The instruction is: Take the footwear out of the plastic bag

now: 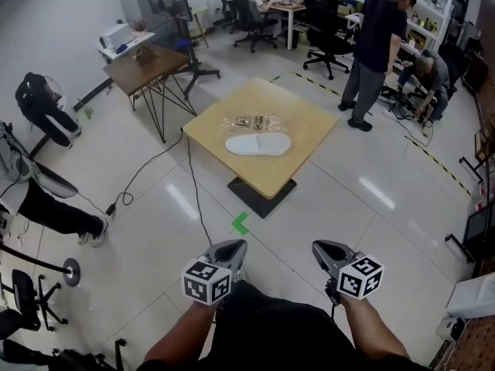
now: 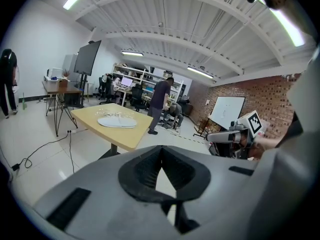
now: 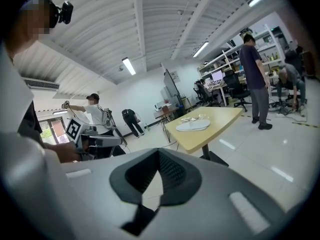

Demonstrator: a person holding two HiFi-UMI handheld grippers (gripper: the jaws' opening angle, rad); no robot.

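Observation:
A white slipper (image 1: 257,144) lies flat on a square wooden table (image 1: 309,134) some way ahead of me, with a crumpled clear plastic bag (image 1: 250,121) just behind it. Whether the slipper is inside plastic I cannot tell from here. The slipper also shows in the left gripper view (image 2: 116,122) and the right gripper view (image 3: 193,126). My left gripper (image 1: 229,251) and right gripper (image 1: 328,253) are both shut and empty, held side by side over the floor, well short of the table.
A black cable (image 1: 195,199) runs across the floor from the table's left side. A green tape mark (image 1: 240,222) lies on the floor before the table base (image 1: 261,193). A second table (image 1: 147,66) stands at the back left. People stand and crouch at the back right (image 1: 377,45).

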